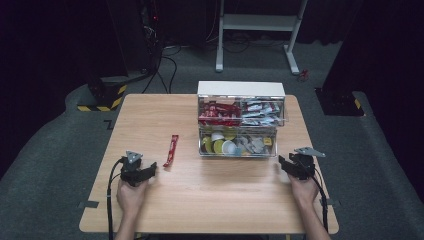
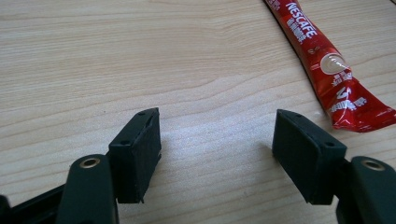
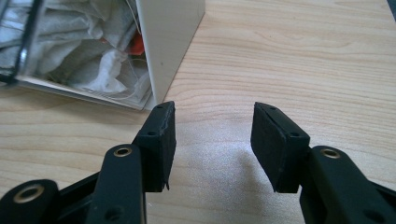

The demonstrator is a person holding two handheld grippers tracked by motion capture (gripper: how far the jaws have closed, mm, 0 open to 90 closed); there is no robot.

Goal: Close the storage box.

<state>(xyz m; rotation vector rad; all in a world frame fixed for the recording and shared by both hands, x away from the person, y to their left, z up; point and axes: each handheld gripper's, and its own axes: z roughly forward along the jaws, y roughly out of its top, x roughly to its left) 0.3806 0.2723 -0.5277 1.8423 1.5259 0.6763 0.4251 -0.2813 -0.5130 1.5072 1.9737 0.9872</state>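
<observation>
Left gripper [image 1: 150, 169] and right gripper [image 1: 284, 162], both parted and empty, resting near on table [image 1: 150, 120]; red Nescafe sachet [image 1: 171, 150] lying loose just right of left gripper, probably for clear organizer [image 1: 241, 125].

Overhead light falls on my pale wooden table [image 1: 200, 200]; room around it is dark, high view soft & grainy. Close views sharp, soft shadows under my black fingers [image 3: 161, 140].
</observation>
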